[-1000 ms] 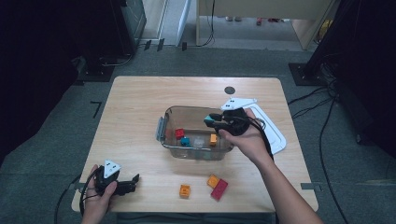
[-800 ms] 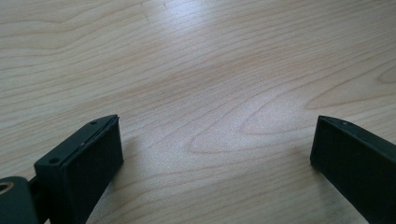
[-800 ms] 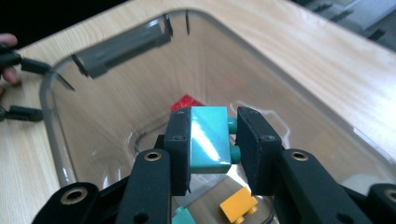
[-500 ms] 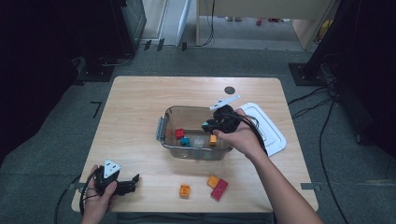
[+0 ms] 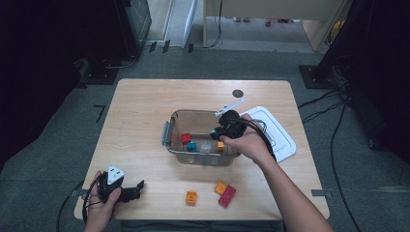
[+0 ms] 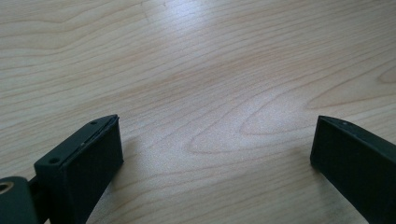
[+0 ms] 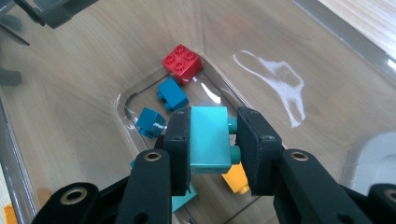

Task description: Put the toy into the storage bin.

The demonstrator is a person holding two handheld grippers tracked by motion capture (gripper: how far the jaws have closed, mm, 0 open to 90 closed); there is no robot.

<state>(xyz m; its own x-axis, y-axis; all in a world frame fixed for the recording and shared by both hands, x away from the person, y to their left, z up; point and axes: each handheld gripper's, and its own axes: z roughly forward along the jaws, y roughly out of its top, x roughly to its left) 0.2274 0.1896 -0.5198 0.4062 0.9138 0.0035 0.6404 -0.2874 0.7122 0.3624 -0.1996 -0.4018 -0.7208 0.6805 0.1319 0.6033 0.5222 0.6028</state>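
Observation:
A clear plastic container (image 5: 169, 129) stands mid-table. My right gripper (image 5: 220, 133) reaches into it from the right, shut on a teal brick (image 7: 208, 137) held just above the bin floor. Beneath it lie a red brick (image 7: 182, 63), two blue bricks (image 7: 172, 93) and an orange brick (image 7: 236, 179). From above, the red brick (image 5: 185, 138) and a teal one (image 5: 192, 146) show through the container. My left gripper (image 5: 139, 186) rests at the table's front left, open, with bare wood between its jaws (image 6: 215, 144).
A white lid (image 5: 280, 137) lies right of the container. On the table in front of it sit two orange bricks (image 5: 191, 197) (image 5: 221, 187) and a red brick (image 5: 227, 195). A dark round mark (image 5: 237, 93) is near the far edge.
My right hand has shifted a little left and down into the container with the teal brick still gripped. The left hand has stayed put.

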